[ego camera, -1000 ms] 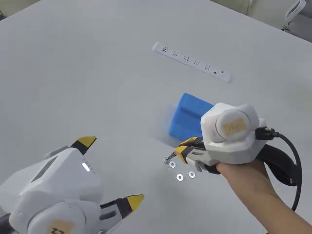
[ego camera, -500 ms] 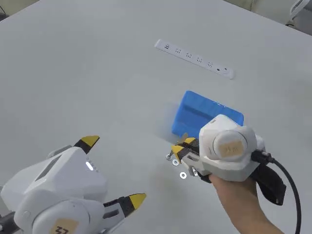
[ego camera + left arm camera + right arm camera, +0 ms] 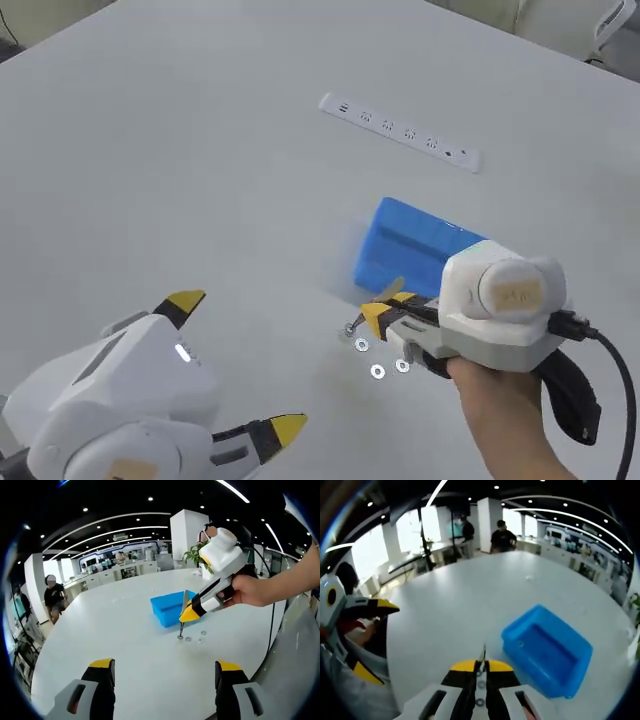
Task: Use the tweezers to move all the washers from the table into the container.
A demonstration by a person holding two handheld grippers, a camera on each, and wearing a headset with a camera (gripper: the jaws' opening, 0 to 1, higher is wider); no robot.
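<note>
Hovering nearest, the left hand-held gripper (image 3: pixel 235 365) hangs over the pale counter (image 3: pixel 150 150), its yellow-tipped jaws spread wide with nothing between them. Beyond it, a hand (image 3: pixel 500 400) holds the right hand-held gripper (image 3: pixel 385 308), whose jaws are pinched together on the tweezers (image 3: pixel 362 315). The tweezers slant down, their tips at the counter surface just beside three washers (image 3: pixel 377 371) lying loose and close together; whether the tips grip one cannot be told. Just behind the washers sits the blue container (image 3: pixel 415 250), open side up in the right gripper view. Farther back, well apart, lies a white power strip (image 3: pixel 400 131).
</note>
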